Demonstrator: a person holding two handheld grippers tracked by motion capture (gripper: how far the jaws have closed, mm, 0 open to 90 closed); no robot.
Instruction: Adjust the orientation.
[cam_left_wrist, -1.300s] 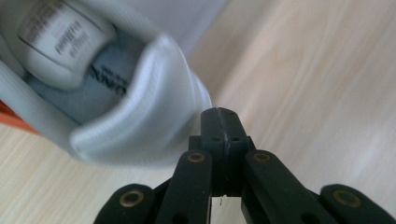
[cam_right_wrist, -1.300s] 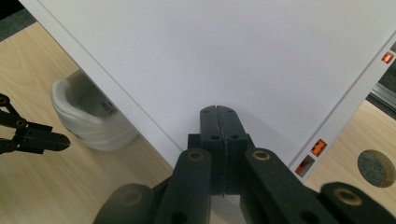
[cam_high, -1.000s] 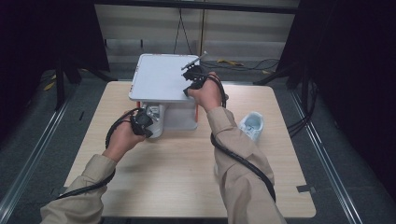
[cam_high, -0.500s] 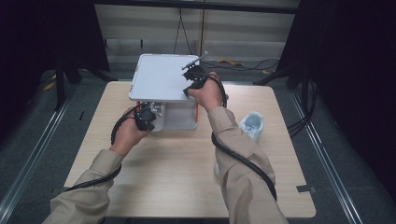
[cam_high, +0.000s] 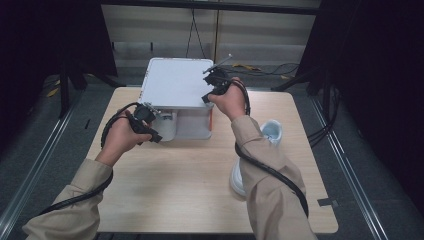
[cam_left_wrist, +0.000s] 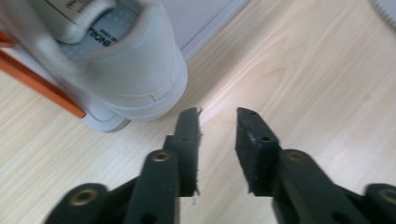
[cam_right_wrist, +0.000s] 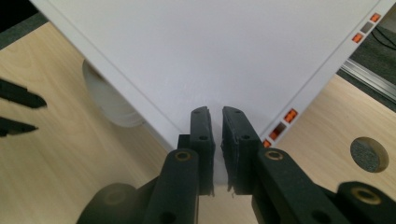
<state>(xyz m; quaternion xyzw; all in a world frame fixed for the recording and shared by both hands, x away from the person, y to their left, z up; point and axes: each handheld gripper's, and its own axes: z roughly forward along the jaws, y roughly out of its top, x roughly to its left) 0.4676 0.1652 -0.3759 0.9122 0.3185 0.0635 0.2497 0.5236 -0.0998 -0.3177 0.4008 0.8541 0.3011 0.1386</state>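
A white shoe box (cam_high: 195, 125) stands at the table's far middle, its lid (cam_high: 175, 82) tilted up. My right gripper (cam_high: 206, 96) is shut on the lid's front right corner (cam_right_wrist: 210, 46). Its jaws (cam_right_wrist: 215, 114) have just eased slightly and stand nearly together, with the corner at their tips. A white shoe (cam_high: 167, 131) sits heel-out in the box's open front. My left gripper (cam_high: 155, 136) hovers just in front of that heel (cam_left_wrist: 126, 70). Its jaws (cam_left_wrist: 218, 116) have just been opening and have nothing between them.
A second white shoe (cam_high: 270, 132) lies on the table to the right, partly behind the right forearm. The box has an orange edge (cam_left_wrist: 42, 84). A round hole (cam_right_wrist: 369, 154) shows in the wooden table (cam_high: 175, 190). Cables trail from both grippers.
The left hand has risen a little at the box's front left corner. The right hand stays at the raised lid's corner.
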